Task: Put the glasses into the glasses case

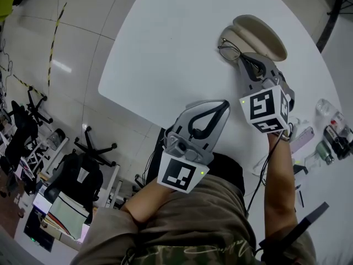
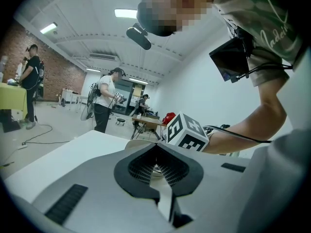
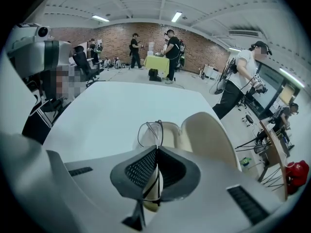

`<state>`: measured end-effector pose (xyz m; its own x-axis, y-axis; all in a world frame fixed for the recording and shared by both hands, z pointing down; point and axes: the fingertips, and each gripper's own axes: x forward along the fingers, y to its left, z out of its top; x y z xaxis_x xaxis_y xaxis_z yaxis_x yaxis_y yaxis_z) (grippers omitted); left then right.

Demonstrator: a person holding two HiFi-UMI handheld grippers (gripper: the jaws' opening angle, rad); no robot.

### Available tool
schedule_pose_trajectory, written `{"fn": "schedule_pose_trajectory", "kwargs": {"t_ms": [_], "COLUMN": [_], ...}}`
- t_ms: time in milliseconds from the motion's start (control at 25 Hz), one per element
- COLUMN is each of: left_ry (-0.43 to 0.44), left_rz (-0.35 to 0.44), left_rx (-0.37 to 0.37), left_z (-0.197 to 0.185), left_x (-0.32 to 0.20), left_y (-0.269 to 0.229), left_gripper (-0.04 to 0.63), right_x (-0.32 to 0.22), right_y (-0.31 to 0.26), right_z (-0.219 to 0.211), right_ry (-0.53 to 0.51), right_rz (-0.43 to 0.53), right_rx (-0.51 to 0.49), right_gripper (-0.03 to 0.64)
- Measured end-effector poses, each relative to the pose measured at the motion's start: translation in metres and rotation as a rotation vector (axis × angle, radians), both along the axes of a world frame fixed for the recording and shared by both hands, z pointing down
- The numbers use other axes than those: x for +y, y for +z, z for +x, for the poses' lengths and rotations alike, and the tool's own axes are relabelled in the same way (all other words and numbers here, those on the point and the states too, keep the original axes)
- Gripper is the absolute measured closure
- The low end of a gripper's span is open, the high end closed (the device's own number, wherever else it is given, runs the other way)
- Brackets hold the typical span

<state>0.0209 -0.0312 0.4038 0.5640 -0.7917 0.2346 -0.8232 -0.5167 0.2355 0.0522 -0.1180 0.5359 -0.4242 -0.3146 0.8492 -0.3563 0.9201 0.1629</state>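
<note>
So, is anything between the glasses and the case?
Nothing visible. The right gripper holds the glasses right at the case, whose lid is open and whose tray looks empty.

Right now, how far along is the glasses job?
Done: the glasses case lies open. In hand: the right gripper is shut on the glasses, held over the case's open half. Left to do: seat and release them. The left gripper is shut, empty.
</note>
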Motion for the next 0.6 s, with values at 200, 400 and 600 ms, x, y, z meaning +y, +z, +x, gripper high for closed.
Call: {"fn": "schedule_pose_trajectory", "kwargs": {"t_ms": [200, 400, 600], "left_ry": [-0.019, -0.012, -0.007], "left_rz": [0.002, -0.005, -0.002], "left_rx": [0.005, 0.006, 0.011], "left_z": [-0.0003, 0.0040, 0.0046], "left_x": [-0.0012, 0.0005, 0.0017], "left_y": [0.0007, 0.0038, 0.0038], "left_gripper": [0.589, 0.589, 0.589], "right_x": [-0.0015, -0.0045, -0.0067], "right_y": [0.0018, 0.0039, 0.0065], "right_z": [0.0007, 0.0038, 0.0039], "right_ry": [-0.002, 0.002, 0.009], "right_rz": [0.005, 0.014, 0.025], "right_rx": [-0.003, 0.008, 0.012], "right_gripper": [0.595, 0.595, 0.595]}}
